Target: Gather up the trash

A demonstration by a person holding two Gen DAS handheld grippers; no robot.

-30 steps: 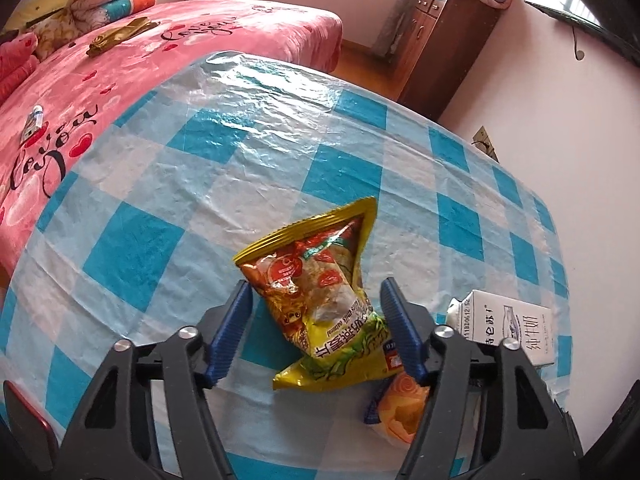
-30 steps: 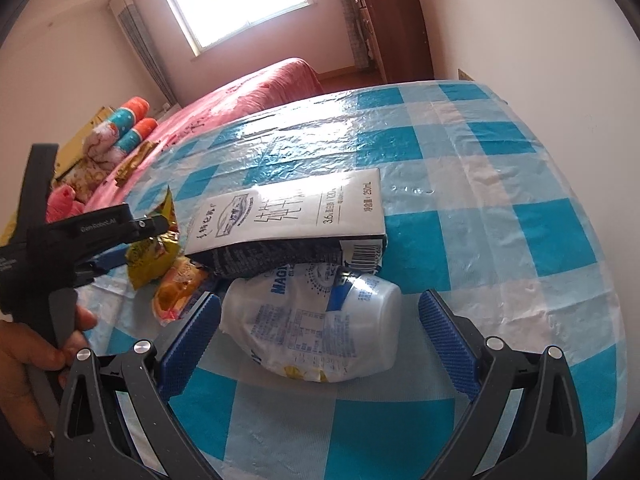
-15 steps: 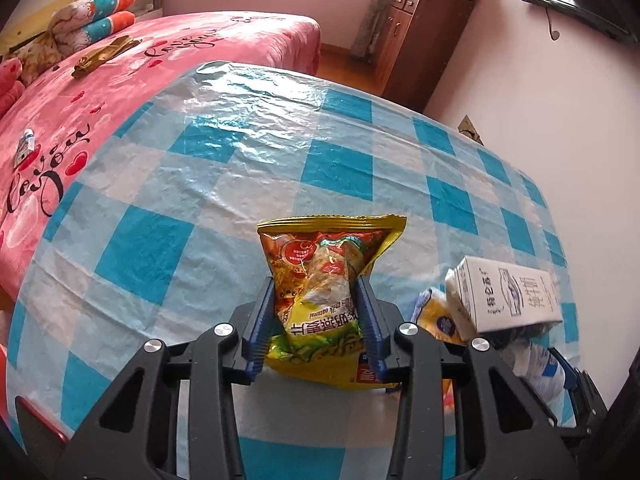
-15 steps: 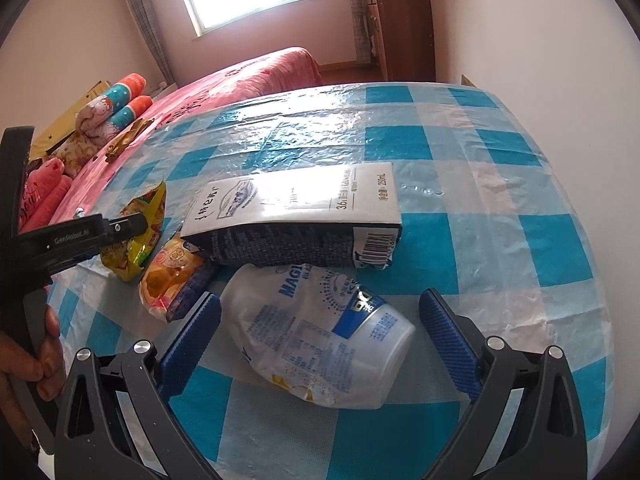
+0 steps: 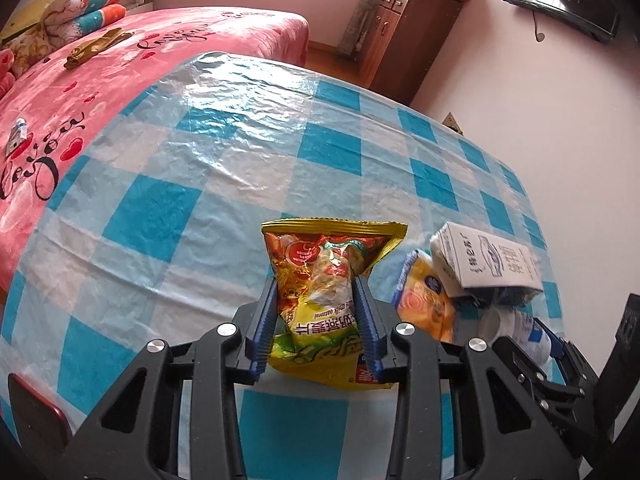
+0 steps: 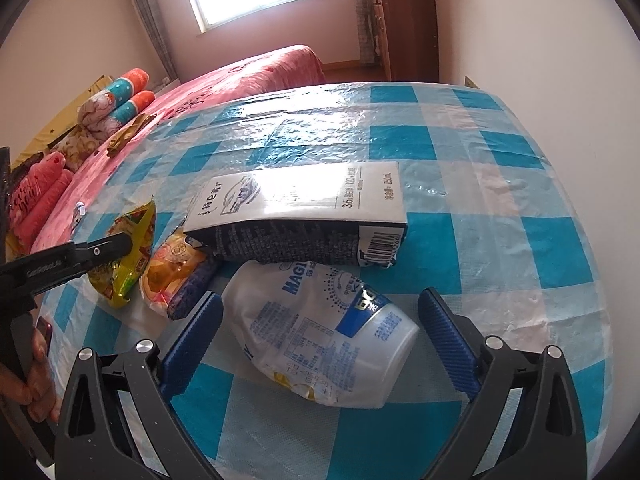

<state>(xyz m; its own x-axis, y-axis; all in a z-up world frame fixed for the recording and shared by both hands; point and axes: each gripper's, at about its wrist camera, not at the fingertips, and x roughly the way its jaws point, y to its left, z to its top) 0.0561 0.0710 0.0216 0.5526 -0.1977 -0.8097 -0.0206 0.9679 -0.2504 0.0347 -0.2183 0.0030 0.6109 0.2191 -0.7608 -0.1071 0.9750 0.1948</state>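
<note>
My left gripper (image 5: pixel 316 284) is shut on a yellow snack packet (image 5: pixel 324 264), its blue pads pinching the packet's middle so the top stands up. The same packet (image 6: pixel 134 240) shows at the left of the right wrist view, held by the left gripper's black finger. My right gripper (image 6: pixel 320 306) stands open around a crushed white plastic bottle (image 6: pixel 324 336) with a blue label, lying on the checked table; the pads do not touch it. Behind the bottle lies a white milk carton (image 6: pixel 304 208), and to its left an orange wrapper (image 6: pixel 174 264).
The table (image 5: pixel 200 152) wears a blue and white checked plastic cloth. A pink bed (image 5: pixel 80 80) with rolled blankets stands along its left side. A brown cabinet (image 5: pixel 404 32) and a pale wall close the far right. A person's hand (image 6: pixel 38 376) holds the left gripper's handle.
The left gripper's jaws closed on the yellow packet, which swung from lying slanted to standing up between the pads. The left gripper shifted right, towards the carton. The right gripper stayed open around the bottle.
</note>
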